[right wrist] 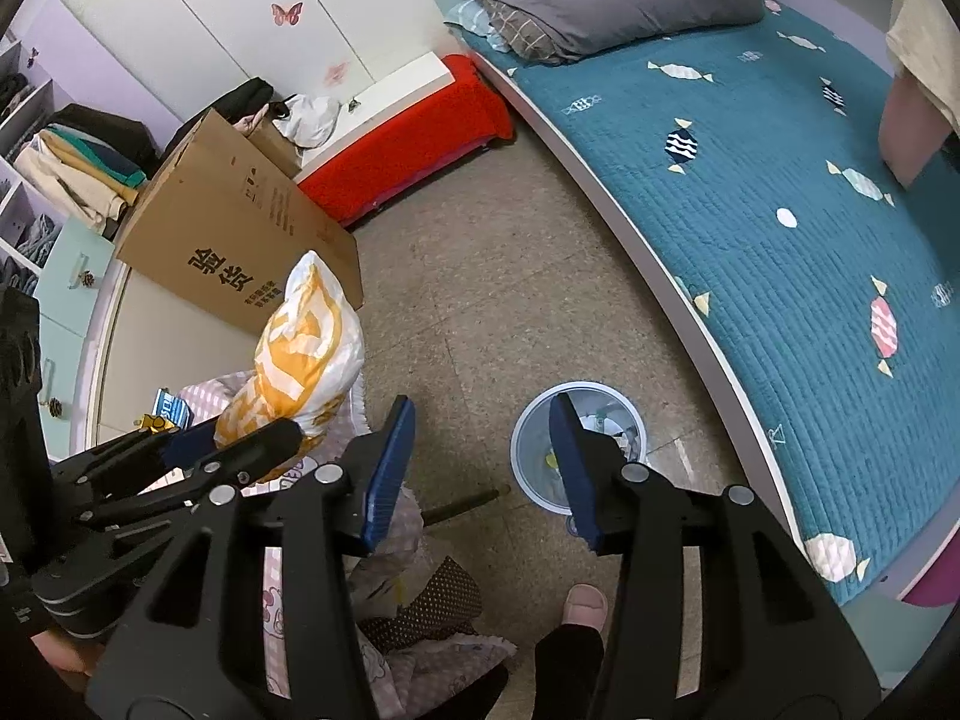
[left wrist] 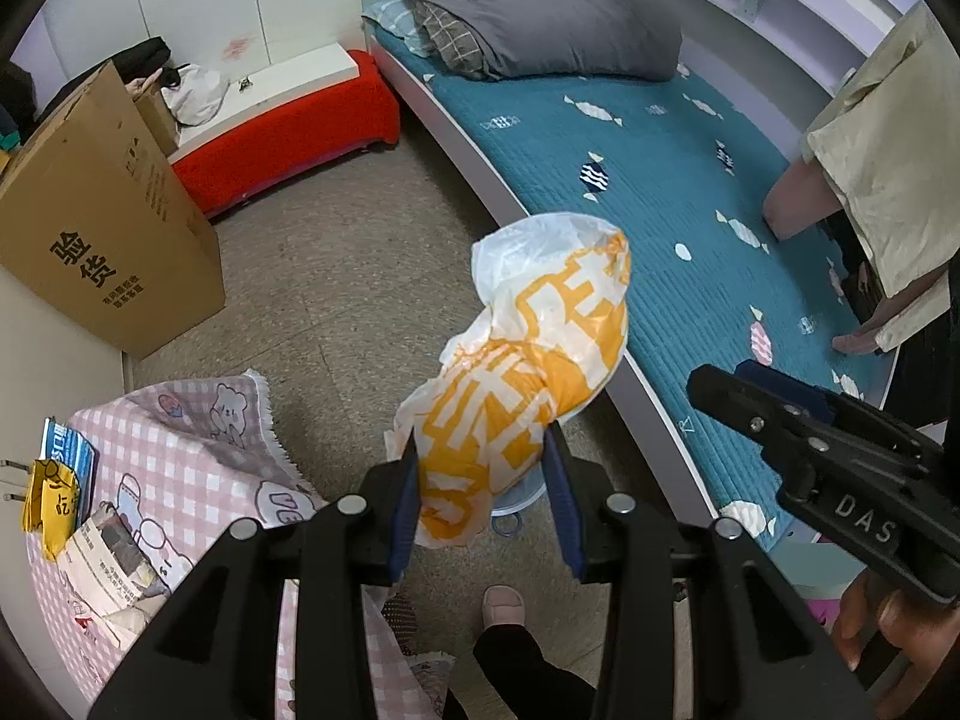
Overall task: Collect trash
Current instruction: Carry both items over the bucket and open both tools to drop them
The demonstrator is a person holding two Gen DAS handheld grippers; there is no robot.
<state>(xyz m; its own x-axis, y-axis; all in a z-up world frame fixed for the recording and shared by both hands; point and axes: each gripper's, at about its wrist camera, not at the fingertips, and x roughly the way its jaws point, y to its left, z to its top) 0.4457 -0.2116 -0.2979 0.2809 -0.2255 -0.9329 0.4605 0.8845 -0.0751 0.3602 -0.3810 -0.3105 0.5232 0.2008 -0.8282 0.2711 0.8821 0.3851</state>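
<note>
My left gripper [left wrist: 483, 492] is shut on a crumpled white and orange plastic bag [left wrist: 528, 354] and holds it up above the floor. The bag also shows in the right wrist view [right wrist: 303, 354], with the left gripper [right wrist: 234, 444] below it. A pale blue trash bin [right wrist: 540, 420] with some litter in it stands on the floor by the bed; only its rim [left wrist: 516, 501] shows under the bag in the left wrist view. My right gripper [right wrist: 480, 468] is open and empty above the bin. It also shows at the right of the left wrist view [left wrist: 750, 396].
A table with a pink checked cloth [left wrist: 180, 468] holds packets and papers [left wrist: 60, 480]. A large cardboard box [left wrist: 108, 228] stands at left, a red bench [left wrist: 288, 132] behind it. A bed with a teal quilt [right wrist: 780, 210] runs along the right. My slippered foot [right wrist: 582, 606] is below.
</note>
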